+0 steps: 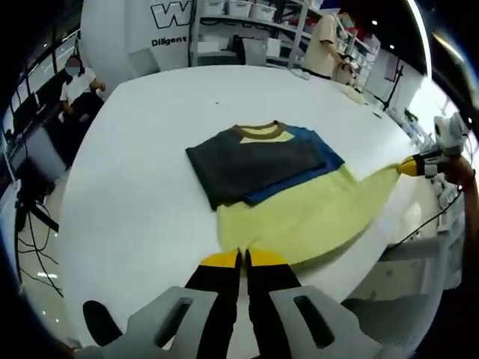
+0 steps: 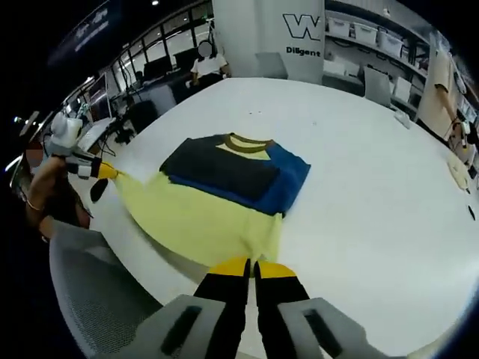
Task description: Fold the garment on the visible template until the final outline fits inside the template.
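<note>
The garment [image 1: 288, 191] lies near the edge of the white tabletop [image 1: 150, 149], its dark and blue sleeves already folded in over the chest while the yellow lower part is spread flat. The left claw [image 1: 243, 259] and the right claw [image 2: 251, 267] are each clenched on a hem corner, pulling the hem taut between them. By the look of it the bottom fold is yet to be made, and no template outline can be made out.

White table [image 1: 150, 172], seated person [image 1: 78, 86] at a desk beyond its far edge, white pillar [image 2: 288, 34] with "W" logo, shelving [image 1: 247, 22] with bins behind, grey mesh chair [image 2: 90, 295] beside the table.
</note>
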Demonstrator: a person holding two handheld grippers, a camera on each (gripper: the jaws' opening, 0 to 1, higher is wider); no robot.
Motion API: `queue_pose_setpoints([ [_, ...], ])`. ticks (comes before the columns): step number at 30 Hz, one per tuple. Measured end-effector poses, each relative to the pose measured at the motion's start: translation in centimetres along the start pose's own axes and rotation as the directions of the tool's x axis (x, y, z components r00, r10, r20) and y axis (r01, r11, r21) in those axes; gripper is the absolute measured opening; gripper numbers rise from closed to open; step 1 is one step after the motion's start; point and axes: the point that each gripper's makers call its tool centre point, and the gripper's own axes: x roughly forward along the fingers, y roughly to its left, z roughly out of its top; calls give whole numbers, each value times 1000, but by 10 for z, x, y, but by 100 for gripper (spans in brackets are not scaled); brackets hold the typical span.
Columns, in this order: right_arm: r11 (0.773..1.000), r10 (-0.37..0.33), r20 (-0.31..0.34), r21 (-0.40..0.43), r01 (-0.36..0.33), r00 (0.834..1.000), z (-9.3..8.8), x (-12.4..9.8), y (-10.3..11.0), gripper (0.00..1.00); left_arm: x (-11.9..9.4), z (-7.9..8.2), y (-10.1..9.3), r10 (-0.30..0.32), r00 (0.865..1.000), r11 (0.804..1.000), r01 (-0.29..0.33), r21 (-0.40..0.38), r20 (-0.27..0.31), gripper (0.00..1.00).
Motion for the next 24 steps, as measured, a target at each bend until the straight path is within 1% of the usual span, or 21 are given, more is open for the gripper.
queue_pose_setpoints([
  [2, 1000, -5, 12, -14, 5, 1000, 7, 3, -3, 0, 1, 8, 2, 0, 1000, 1000, 0, -3, 16, 1],
  [3, 1000, -5, 15, -16, 6, 1000, 8, 3, -3, 0, 1, 9, 2, 0, 1000, 1000, 0, -3, 18, 1],
  [4, 1000, -3, 34, -21, 4, 999, 14, 4, -5, 0, 2, 15, 4, 2, 1000, 1000, -2, -3, 29, 1],
  [8, 1000, -13, 54, -9, 13, 998, 25, 6, -13, 0, 5, 26, 10, 8, 999, 1000, -8, -3, 44, 1],
  [10, 1000, -23, 65, -4, 23, 998, 31, 7, -18, 0, 5, 31, 9, 11, 998, 1000, -10, -5, 60, 1],
  [14, 1000, -25, 83, -5, 26, 996, 41, 8, -22, 0, 6, 40, 12, 11, 997, 1000, -12, 5, 74, 1],
  [17, 998, -30, 113, -48, 35, 993, 60, 14, -24, 0, 9, 59, 20, 14, 995, 1000, -14, 4, 95, 1],
  [20, 998, -33, 126, -42, 39, 992, 72, 20, -26, 0, 13, 70, 22, 16, 994, 1000, -18, 10, 108, 1],
  [23, 997, -51, 133, -47, 58, 990, 81, 25, -31, 0, 20, 83, 30, 12, 993, 1000, -13, 7, 119, 1],
  [24, 997, -56, 134, -45, 62, 989, 83, 25, -32, 0, 21, 85, 31, 12, 992, 1000, -12, 3, 124, 1],
])
